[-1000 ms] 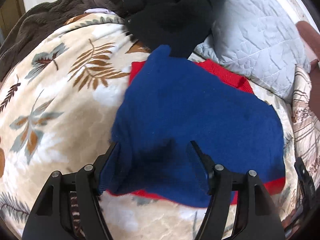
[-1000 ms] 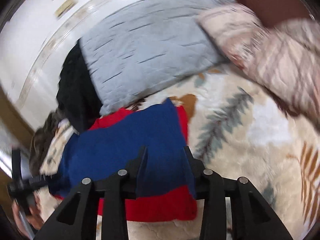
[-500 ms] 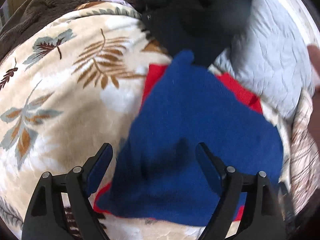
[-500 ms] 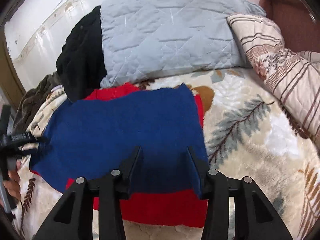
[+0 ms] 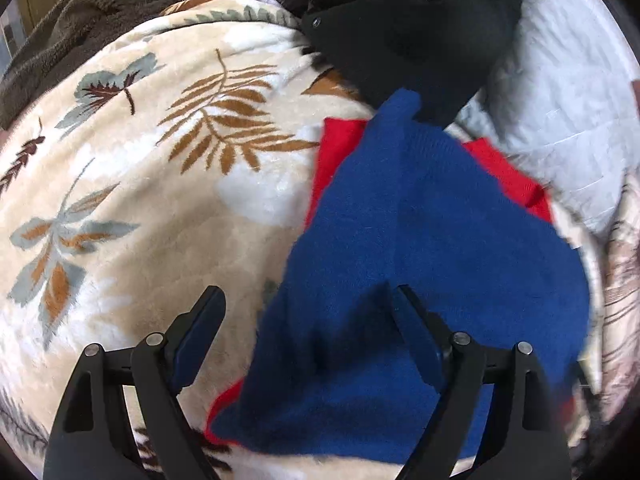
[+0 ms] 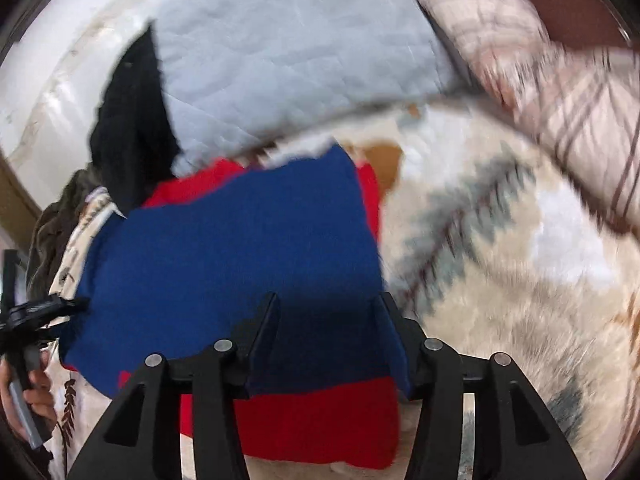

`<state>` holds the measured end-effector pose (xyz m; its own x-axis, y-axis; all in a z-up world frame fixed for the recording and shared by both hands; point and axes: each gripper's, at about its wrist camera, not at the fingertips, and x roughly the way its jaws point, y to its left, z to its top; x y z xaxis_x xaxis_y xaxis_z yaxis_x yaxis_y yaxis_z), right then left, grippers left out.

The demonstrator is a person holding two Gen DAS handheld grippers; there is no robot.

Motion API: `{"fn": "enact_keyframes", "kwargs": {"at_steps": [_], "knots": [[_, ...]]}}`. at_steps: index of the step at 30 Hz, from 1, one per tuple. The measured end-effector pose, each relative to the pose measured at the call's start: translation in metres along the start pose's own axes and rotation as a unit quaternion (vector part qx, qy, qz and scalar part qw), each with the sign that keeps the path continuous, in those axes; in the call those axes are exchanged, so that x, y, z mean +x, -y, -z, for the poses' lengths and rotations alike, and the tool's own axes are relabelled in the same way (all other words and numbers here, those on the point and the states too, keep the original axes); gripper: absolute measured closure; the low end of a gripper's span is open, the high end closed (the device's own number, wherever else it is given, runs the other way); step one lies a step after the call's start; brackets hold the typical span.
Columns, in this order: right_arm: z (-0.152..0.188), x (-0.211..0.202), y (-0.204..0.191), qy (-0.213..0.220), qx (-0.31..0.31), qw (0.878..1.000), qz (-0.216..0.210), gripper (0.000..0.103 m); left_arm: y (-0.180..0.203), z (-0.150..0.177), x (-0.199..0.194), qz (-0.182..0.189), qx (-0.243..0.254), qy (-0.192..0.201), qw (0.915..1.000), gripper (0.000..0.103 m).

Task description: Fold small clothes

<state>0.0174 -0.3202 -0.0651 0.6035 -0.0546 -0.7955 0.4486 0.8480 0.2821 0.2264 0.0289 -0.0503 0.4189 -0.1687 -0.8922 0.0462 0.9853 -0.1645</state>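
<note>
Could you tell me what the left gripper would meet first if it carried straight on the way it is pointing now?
Most likely the blue garment: the left gripper has open jaws, and the garment's near left edge already lies between them. Depth is unclear, so it might skim just above the fabric.

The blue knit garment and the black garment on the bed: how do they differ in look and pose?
The blue knit garment lies spread flat on the leaf-patterned blanket, over red fabric; the black garment sits bunched in a heap by the grey quilted pillow. The blue one is bright; the black one is dark, with a small snap showing. Both are soft clothes, and they touch at the blue one's far corner.
</note>
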Motion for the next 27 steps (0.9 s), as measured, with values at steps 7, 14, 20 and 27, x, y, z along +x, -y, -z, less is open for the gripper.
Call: {"fn": "enact_keyframes", "kwargs": {"at_steps": [7, 14, 20, 27], "knots": [[-0.035, -0.007, -0.012, 0.085, 0.006, 0.996, -0.038, 0.05, 0.033, -0.039, -0.009, -0.017, 0.046, 0.036, 0.9981, 0.018], [-0.053, 0.045, -0.011, 0.012, 0.019, 1.0, 0.009, 0.045, 0.023, -0.046, 0.051, -0.065, 0.04, 0.006, 0.9971, 0.012], [-0.059, 0.02, -0.033, 0.051, -0.016, 0.999, 0.007, 0.044, 0.013, -0.045, 0.049, -0.041, 0.027, 0.004, 0.9988, 0.012], [-0.052, 0.035, -0.041, 0.009, -0.032, 0.998, 0.053, 0.036, 0.016, -0.041, 0.04, -0.043, 0.034, 0.005, 0.9985, 0.012]]}}
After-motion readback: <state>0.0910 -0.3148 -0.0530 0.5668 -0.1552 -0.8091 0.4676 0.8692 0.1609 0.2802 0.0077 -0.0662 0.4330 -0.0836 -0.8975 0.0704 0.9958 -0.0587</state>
